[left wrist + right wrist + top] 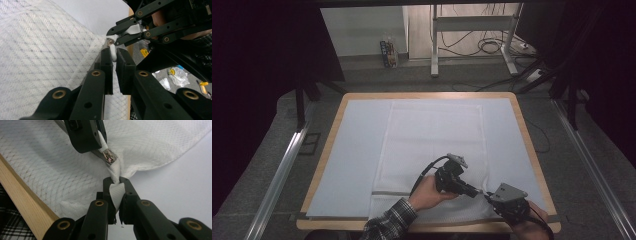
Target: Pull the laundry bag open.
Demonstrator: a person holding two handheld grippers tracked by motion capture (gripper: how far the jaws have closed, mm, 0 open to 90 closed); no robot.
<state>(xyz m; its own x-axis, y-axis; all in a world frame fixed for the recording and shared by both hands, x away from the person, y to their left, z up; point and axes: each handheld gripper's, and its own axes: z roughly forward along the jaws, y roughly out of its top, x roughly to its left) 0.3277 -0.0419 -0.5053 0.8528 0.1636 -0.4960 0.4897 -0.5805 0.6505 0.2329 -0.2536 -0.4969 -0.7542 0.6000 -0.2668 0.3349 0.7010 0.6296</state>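
both grippers are clenched down tight at the near right corner of the table (532, 150). the left gripper (113, 53) has its jaws pinched on a white zipper pull tab (113, 51), the little strip standing up between the black pads. the right gripper (116, 185) is clamped on a white ribbed fabric tab (117, 192) at the corner of the white mesh laundry bag (432, 135), with the cloth bunched up just ahead of its jaws. from the right gripper view, the metal zipper slider (109, 155) sits between the two grippers, just beyond the right one's tips and right under the left one's jaw tips. i can't make out any brand, label or writing on the bag or the slider; it's too small. seen from above, the bag lies flat on a pale blue sheet (357, 145) covering the wooden table, most of it spreading away toward the far side, while its near right corner is drawn up to where the left gripper (476, 191) and right gripper (488, 196) meet nose to nose, nearly touching, close to the table's front edge.
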